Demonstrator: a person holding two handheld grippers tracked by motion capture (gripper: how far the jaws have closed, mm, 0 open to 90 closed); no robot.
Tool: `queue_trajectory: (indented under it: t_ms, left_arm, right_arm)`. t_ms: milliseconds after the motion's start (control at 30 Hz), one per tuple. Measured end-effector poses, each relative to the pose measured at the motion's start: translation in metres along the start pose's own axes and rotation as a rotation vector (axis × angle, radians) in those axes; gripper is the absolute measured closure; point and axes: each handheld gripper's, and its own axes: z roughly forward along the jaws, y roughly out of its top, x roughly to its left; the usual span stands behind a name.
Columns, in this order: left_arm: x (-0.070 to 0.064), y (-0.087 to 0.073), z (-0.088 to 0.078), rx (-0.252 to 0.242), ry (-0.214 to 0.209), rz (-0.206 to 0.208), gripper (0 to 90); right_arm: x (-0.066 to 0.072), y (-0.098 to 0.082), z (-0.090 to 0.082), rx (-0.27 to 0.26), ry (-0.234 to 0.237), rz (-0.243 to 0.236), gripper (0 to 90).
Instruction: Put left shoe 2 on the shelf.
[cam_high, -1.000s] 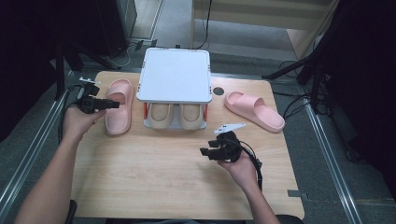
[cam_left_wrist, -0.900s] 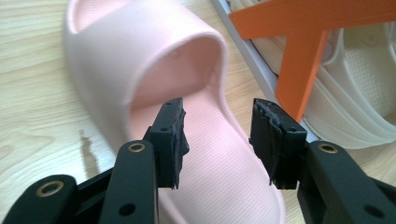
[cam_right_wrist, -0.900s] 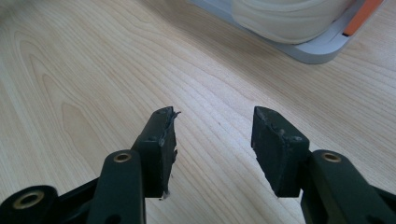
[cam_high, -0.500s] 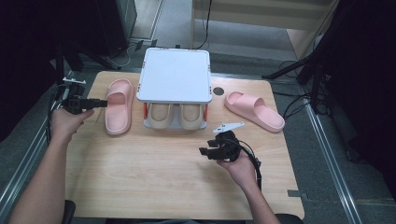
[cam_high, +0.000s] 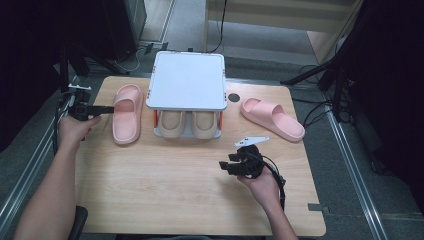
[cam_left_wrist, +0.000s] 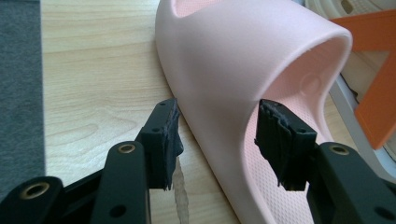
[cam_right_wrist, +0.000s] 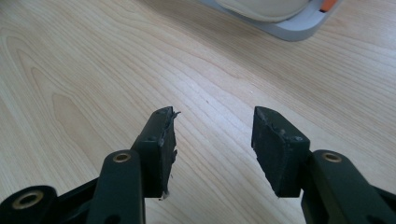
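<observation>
A pink slipper lies on the wooden table, left of a small rack. My left gripper is at the slipper's left edge. In the left gripper view its jaws have just been opening; they straddle the slipper's side wall with small gaps and no pad pressing. A second pink slipper lies right of the rack. My right gripper hovers open over bare wood near the table's middle, nothing between its jaws.
The rack has a white top, a grey base and orange posts. A pair of beige slippers sits under the top. Dark stands and cables surround the table beyond its left and right edges.
My left hand has drawn back to the left, off the top of the pink slipper to its outer edge. The slipper stays where it lay. The right hand has not moved.
</observation>
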Motion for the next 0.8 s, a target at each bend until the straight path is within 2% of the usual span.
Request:
queue_trajectory:
  t_ms: [67,100,200,267,300,367,400,533,633,800]
  left_arm:
    - [-0.001,0.0,0.002,-0.004,-0.002,0.005,49.6]
    - [-0.003,0.004,0.004,0.025,-0.003,0.003,49.8]
    - [-0.008,0.007,0.009,0.036,0.017,0.031,49.7]
    - [-0.012,0.008,0.014,0.046,0.044,0.048,50.1]
    - [-0.012,0.007,0.016,0.042,0.052,0.057,51.6]
    - [-0.014,0.007,0.019,0.032,0.099,0.073,53.9]
    - [-0.014,0.007,0.02,0.027,0.103,0.085,54.5]
    - [-0.014,0.006,0.025,0.02,0.097,0.073,60.6]
    - [-0.014,0.006,0.025,0.025,0.114,0.071,64.8]
    - [-0.014,0.008,0.019,0.033,0.147,0.079,77.9]
  right_arm:
    - [-0.001,-0.002,-0.002,-0.001,-0.004,0.007,50.3]
    - [-0.002,-0.003,-0.003,-0.005,-0.008,0.01,50.3]
    - [-0.003,-0.005,-0.006,-0.007,-0.015,0.022,50.3]
    - [-0.003,-0.006,-0.006,-0.002,-0.018,0.025,50.3]
    - [-0.003,-0.006,-0.006,-0.006,-0.018,0.023,50.3]
    - [-0.002,-0.007,-0.007,-0.001,-0.021,0.028,50.2]
    - [-0.002,-0.008,-0.007,-0.001,-0.023,0.026,50.2]
    - [-0.003,-0.009,-0.007,-0.001,-0.027,0.03,50.1]
    - [-0.002,-0.009,-0.006,-0.002,-0.024,0.026,50.1]
    - [-0.002,-0.007,-0.005,-0.001,-0.019,0.022,50.1]
